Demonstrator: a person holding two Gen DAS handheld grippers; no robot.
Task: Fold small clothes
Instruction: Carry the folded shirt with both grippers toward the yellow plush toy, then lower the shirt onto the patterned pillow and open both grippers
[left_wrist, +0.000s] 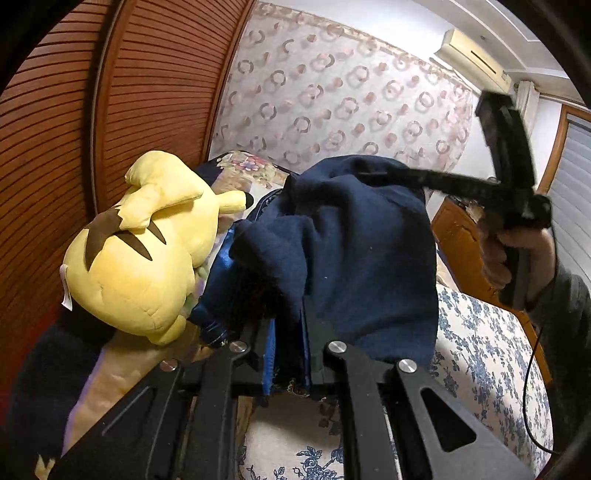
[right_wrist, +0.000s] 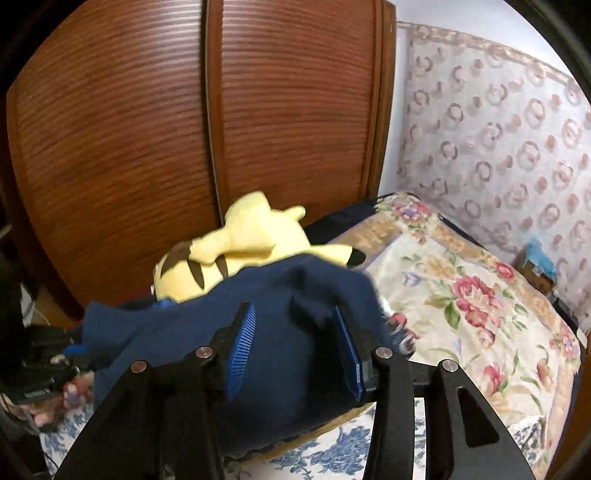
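Aloft over the bed, one navy garment (left_wrist: 343, 240) is held up between two hand-held grippers.

One dark blue piece of clothing is seen: in the left wrist view its lower edge is pinched between the blue pads of the left hand-held gripper (left_wrist: 286, 362), whose jaws are nearly closed on the cloth, while its upper edge is reached by the right hand-held gripper (left_wrist: 373, 173), gripped in the person's hand (left_wrist: 517, 258). In the right wrist view the garment (right_wrist: 258, 332) is draped across and between the right hand-held gripper (right_wrist: 295, 350), whose two blue pads (right_wrist: 242, 347) stand apart; whether cloth is actually grasped there cannot be told. One yellow plush toy (left_wrist: 147, 243) lies just behind the garment on the floral bedcover (right_wrist: 461, 295).
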